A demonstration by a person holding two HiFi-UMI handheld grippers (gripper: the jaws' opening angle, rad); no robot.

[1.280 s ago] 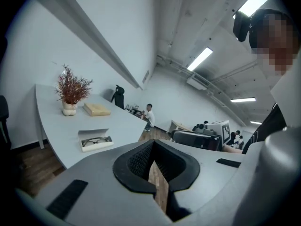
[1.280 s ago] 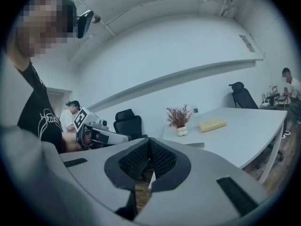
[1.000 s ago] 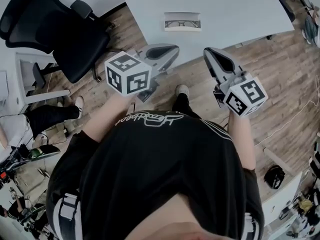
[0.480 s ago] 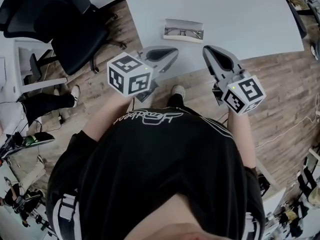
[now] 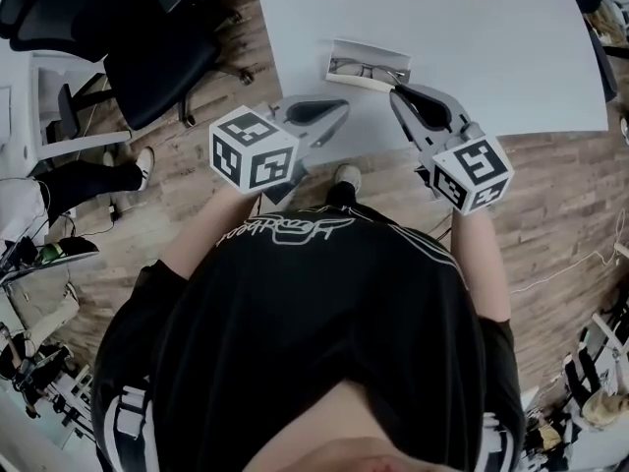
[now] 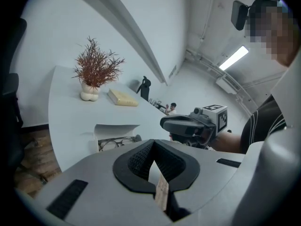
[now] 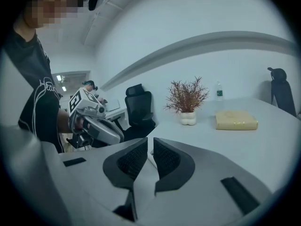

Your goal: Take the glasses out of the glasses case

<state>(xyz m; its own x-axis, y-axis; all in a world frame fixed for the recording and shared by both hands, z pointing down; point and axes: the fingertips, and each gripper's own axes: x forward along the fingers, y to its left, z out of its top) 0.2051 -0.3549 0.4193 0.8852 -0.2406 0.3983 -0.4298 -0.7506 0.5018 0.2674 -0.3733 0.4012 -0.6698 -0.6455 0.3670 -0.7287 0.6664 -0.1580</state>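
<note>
An open white glasses case (image 5: 366, 64) lies near the front edge of the white table (image 5: 491, 57), with dark-framed glasses (image 5: 367, 69) inside it. The left gripper view shows the case (image 6: 116, 134) and the glasses (image 6: 114, 143) just beyond my jaws. My left gripper (image 5: 341, 107) hovers at the table's edge, a little short and left of the case, shut and empty. My right gripper (image 5: 397, 93) has its tip just off the case's right end; its pads (image 7: 162, 157) show only a thin slit and hold nothing. Each gripper is also visible in the other's view.
A potted dry plant (image 6: 93, 72) and a yellow block (image 6: 123, 98) stand farther back on the table. A black office chair (image 5: 147, 52) stands on the wood floor to the left. The table's front edge (image 5: 324, 141) runs just under both grippers.
Both grippers have come forward over the table's edge toward the case. The right tip now sits beside the case's right end. The jaws have not changed.
</note>
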